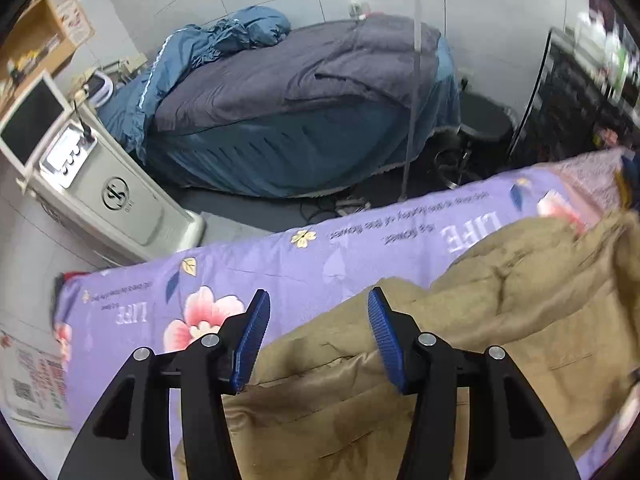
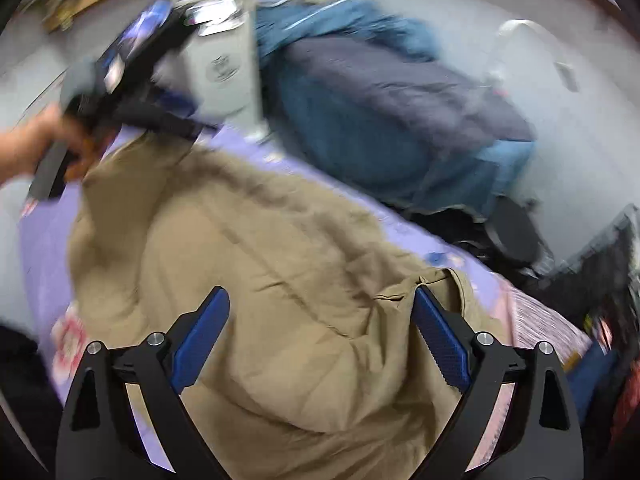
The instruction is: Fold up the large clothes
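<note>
The khaki padded coat (image 2: 256,280) lies rumpled on the floral-sheeted bed (image 1: 360,236). Both the left hand-held gripper (image 1: 316,336) and right hand-held gripper (image 2: 320,336) hover with jaws apart, empty; next, each likely needs to pinch an edge for folding.

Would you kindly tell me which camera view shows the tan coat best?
The right wrist view: the tan coat spreads across most of the purple floral sheet, though blurred. The left wrist view shows sharper detail but only part, cut off at the frame edge.
</note>
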Available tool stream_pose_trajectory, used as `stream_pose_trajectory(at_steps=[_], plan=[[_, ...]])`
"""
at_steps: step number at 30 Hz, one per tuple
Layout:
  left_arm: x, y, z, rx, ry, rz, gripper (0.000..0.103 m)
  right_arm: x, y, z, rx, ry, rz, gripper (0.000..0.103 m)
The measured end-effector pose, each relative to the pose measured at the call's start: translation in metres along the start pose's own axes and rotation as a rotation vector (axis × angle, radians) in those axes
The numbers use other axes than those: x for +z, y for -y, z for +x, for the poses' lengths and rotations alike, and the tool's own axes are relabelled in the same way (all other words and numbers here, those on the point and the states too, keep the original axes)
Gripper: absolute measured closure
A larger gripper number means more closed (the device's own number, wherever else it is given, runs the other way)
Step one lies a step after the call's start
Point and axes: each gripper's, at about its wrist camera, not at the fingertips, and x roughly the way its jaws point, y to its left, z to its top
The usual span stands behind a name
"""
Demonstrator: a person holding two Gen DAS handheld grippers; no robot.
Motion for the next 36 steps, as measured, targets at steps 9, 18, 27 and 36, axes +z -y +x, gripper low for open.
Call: stream_pose_trajectory(at_steps=[9,18,27,36], plan=[[-0.073,-0.029,-0.045,-0.277,0.048,0.097,0.012,-0.007,0.007,0.044,0.016,-0.133,-0.026,0.092],[-0.083,-0.024,0.028,-0.074,-0.087,0.041,0.076,0.035,0.038,0.019,-0.148,0.001,0.075,0.103],[-0.053,0.005,0.070,0.086,-0.181,0.033,0.078,0.051,0.059,-0.011,-0.065,0.125,0.327,0.031],[-0.055,0.002,0.096,0.102,-0.244,0.035,0.076,-0.014,-0.042,0.033,0.178,-0.058,0.074,0.025]])
